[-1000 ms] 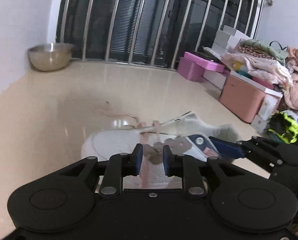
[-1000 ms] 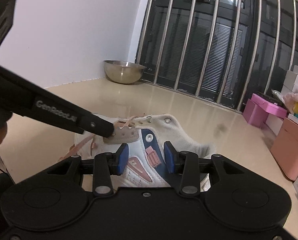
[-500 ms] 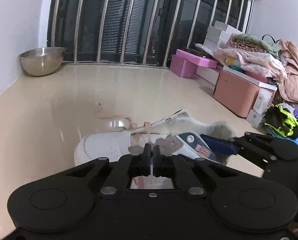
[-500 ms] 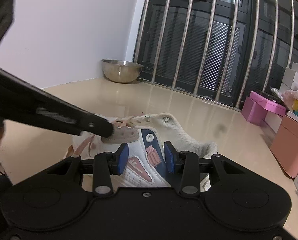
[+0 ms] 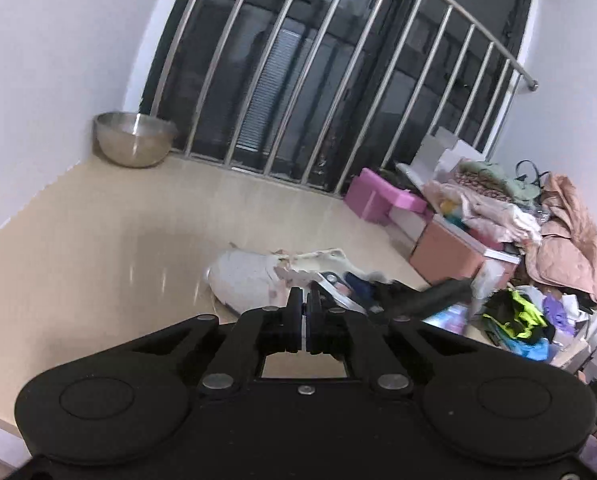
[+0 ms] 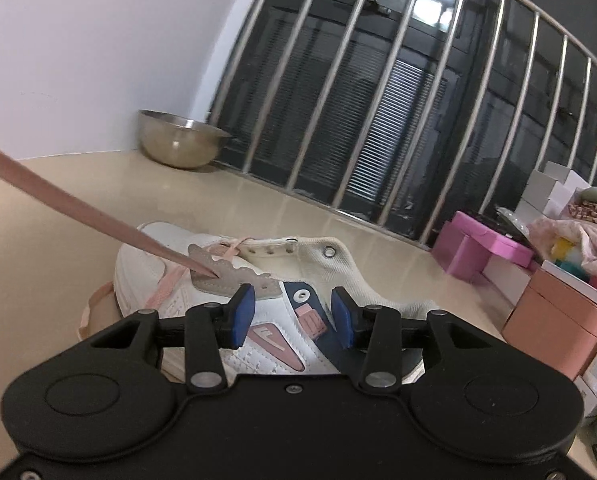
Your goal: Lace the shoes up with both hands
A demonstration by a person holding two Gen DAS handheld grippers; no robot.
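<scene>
I count one shoe (image 6: 234, 280), one pink lace (image 6: 78, 208), one steel bowl (image 6: 178, 144), two pink boxes (image 5: 382, 200).

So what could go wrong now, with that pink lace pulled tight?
The shoe rests free on the floor, and the open right gripper isn't holding it, so the taut lace may drag it. The lace could also slip from the shut left gripper; that grip is hidden.

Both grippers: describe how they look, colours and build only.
The left gripper is matte black plastic, with two round discs on its body, silver screws at the linkage pivots and angular black link arms. The right gripper is built alike, with blue pads on its fingers.
</scene>
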